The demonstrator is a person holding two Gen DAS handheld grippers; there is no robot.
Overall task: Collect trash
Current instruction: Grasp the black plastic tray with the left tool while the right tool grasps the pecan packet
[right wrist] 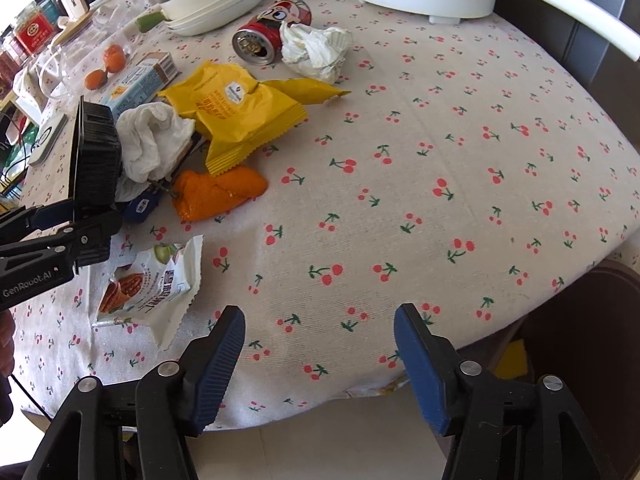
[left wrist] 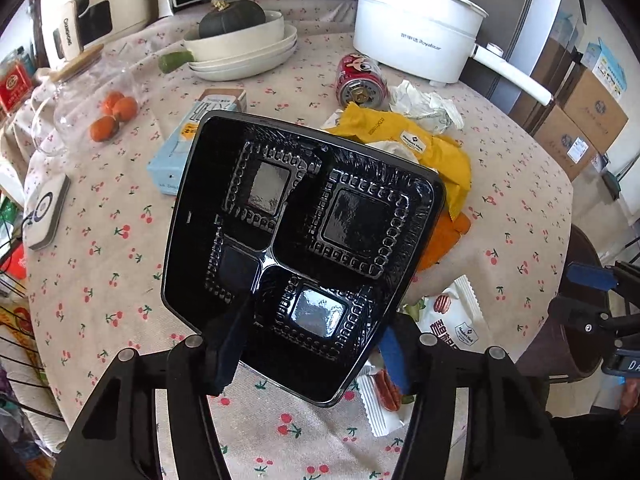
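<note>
Our left tongs [left wrist: 312, 344] clamp the black tray [left wrist: 304, 248] upright at the worktop's [right wrist: 440, 160] nine o'clock. Wrappers [right wrist: 240, 120] lie at eleven. Our right tongs [right wrist: 320, 352] gape empty; we should keep the tray steady.

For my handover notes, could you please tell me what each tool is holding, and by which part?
The left tool grips the black compartment tray by its near rim, tilted up off the table. The right tool is open and empty.

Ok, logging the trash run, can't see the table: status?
Left gripper shut on black meal tray, tray tipped up. Right gripper open, empty. Yellow wrapper, red can, crumpled tissue on tablecloth; nothing blocking.
</note>
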